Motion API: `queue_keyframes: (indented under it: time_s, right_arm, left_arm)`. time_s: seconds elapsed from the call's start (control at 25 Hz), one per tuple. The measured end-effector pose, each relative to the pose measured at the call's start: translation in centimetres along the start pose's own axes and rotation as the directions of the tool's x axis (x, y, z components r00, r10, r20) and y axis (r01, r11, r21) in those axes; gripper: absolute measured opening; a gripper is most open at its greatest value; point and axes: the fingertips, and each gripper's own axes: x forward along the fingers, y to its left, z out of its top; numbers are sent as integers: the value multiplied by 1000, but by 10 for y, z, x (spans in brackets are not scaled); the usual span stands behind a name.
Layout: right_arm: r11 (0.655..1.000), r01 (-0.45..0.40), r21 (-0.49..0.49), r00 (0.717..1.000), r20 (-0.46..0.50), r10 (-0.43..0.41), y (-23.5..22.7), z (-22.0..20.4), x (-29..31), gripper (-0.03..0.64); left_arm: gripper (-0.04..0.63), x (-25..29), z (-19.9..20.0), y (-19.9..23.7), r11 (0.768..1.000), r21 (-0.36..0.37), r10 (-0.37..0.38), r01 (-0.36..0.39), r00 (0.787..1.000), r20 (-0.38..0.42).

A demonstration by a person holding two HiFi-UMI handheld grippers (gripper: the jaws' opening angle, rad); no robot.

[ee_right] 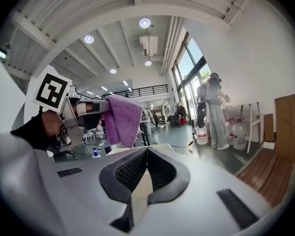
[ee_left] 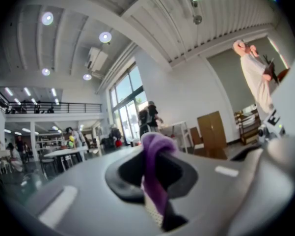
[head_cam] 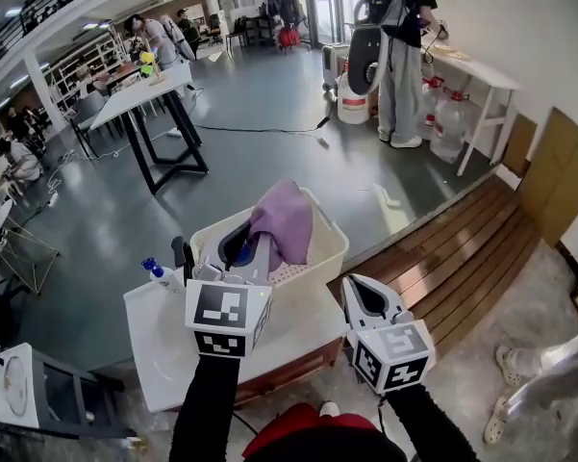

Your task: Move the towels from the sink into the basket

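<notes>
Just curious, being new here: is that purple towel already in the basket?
Not yet. The purple towel hangs pinched in the left gripper above the white basket.

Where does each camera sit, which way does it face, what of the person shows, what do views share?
Head view: on the head, steeply down at basket, left claw, right claw; black sleeves show.
Left gripper view: on left claw, level toward the windows; jaws grip the purple towel.
Right gripper view: on right claw, toward the left claw; jaws together.
All show that towel.
</notes>
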Motion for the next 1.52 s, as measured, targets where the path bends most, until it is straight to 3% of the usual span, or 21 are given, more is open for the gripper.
queue_keyframes:
  time_s: [0.32,0.88,1.16,1.52]
  right_arm:
    - [1000,28,-7,1000,-6,-28,-16,6,27,8]
    - [997,69,-17,997,-20,-69,-21,19,98,9]
    - [996,86,-14,995,-49,-87,-25,13,124,9]
    - [994,106,3,991,-86,-105,-34,1,146,9]
  left_arm:
    - [31,38,-9,28,1000,-9,-3,3,1000,-10]
    - [31,109,-55,57,993,-45,-113,110,991,-68]
    - [31,140,-97,53,978,-66,-204,197,970,-128]
    - [31,166,-150,42,963,-105,-266,249,943,-198]
